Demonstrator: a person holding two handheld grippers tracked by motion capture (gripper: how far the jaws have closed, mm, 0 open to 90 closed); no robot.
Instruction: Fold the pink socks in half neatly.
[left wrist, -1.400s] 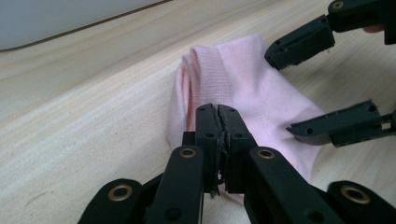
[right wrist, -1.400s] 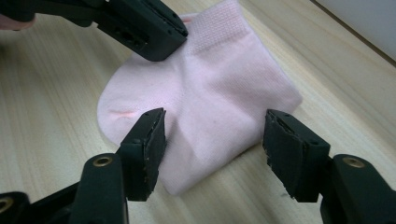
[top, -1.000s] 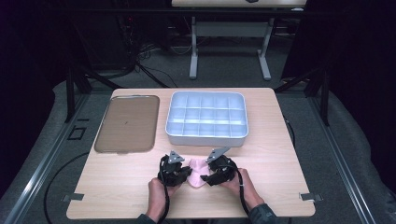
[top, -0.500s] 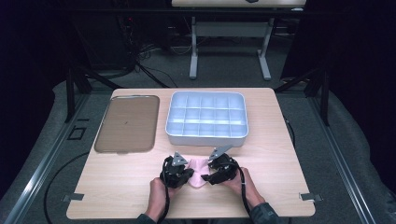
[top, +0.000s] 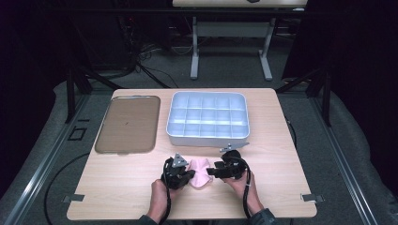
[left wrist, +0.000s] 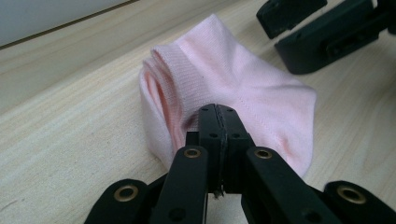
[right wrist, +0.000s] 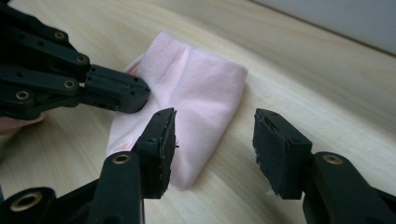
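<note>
On the wooden table (top: 117, 187), near its front edge, a folded pink sock (top: 199, 172) lies between the two grippers. The left gripper (left wrist: 218, 122) has its jaws pressed together on the sock's ribbed cuff edge. The right gripper (right wrist: 215, 144) has just been closing, yet its jaws stand apart, one pad over the sock's near corner, the other over bare wood beside it, pinching nothing.
</note>
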